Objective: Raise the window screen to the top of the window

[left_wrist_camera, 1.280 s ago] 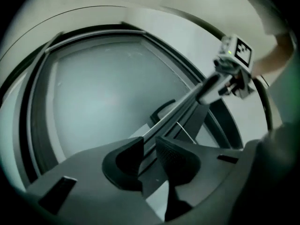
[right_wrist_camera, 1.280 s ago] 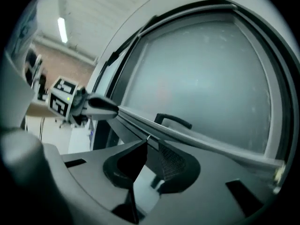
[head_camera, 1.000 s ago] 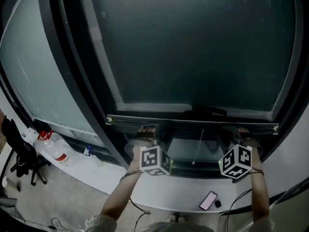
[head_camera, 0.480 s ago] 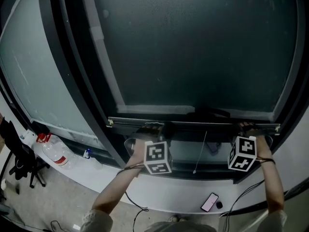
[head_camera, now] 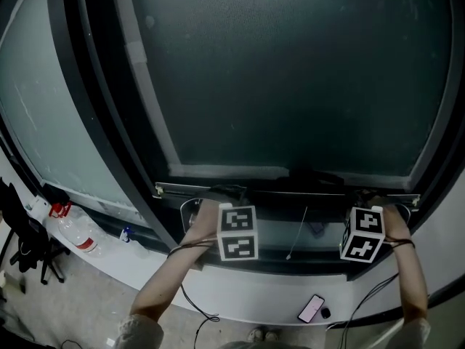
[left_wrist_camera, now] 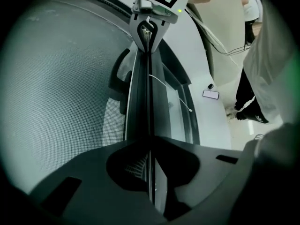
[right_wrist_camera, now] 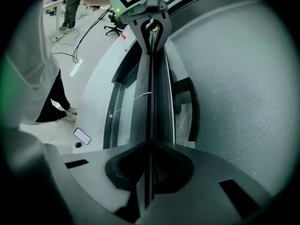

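Our left claw [head_camera: 227, 195] is pinched shut on the thin dark metal bar [head_camera: 290, 189] at the bottom of the grey mesh window screen [head_camera: 290, 71]. The bar sits low down, so the screen has a long way to go up. Our right claw [head_camera: 367, 196] is pinched shut on the same bar, near its other end. If we push one side up faster, the bar could tilt and jam, or slip out of a claw.
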Demonstrator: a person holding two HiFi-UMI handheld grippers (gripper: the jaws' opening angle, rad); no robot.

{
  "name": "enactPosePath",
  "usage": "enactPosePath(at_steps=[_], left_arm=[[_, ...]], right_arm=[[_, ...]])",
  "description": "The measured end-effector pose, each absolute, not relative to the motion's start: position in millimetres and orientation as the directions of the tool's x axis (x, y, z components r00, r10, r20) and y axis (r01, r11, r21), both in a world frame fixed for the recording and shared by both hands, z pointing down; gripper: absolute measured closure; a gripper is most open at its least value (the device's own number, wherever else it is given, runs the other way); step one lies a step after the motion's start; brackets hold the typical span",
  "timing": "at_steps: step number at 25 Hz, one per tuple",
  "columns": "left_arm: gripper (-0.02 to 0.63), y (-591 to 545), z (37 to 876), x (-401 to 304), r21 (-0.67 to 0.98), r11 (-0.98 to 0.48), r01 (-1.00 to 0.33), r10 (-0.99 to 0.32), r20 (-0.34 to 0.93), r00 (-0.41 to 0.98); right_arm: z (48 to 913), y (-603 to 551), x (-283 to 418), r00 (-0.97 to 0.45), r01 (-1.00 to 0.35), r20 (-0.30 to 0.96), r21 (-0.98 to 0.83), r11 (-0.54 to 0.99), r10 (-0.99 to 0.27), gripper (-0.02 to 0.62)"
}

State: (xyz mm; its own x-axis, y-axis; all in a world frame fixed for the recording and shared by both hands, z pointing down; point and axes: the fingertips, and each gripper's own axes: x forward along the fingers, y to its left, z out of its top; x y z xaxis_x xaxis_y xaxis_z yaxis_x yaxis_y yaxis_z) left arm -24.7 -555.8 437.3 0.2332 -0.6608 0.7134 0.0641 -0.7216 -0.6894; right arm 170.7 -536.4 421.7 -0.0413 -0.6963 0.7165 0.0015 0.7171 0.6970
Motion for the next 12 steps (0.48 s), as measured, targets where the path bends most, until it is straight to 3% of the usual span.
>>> enactPosePath(at_steps=[3,12], left_arm=[[0.586,-555.5,436.2,-24.9,-0.665,-0.745,0.057,-0.636,0.733,0.24],[0.588,-554.4,438.3,-23.6,-0.566,-0.824,-0.004,-0.545,0.792,0.276]], right_arm=[[421.7,-533.4,167.6,-0.038,-0.006,0.771,0.636,0.772,-0.635,0.574],[423.0,-531.0,170.4,-0.105,-0.052,0.844,0.524,0.85,-0.527,0.578]])
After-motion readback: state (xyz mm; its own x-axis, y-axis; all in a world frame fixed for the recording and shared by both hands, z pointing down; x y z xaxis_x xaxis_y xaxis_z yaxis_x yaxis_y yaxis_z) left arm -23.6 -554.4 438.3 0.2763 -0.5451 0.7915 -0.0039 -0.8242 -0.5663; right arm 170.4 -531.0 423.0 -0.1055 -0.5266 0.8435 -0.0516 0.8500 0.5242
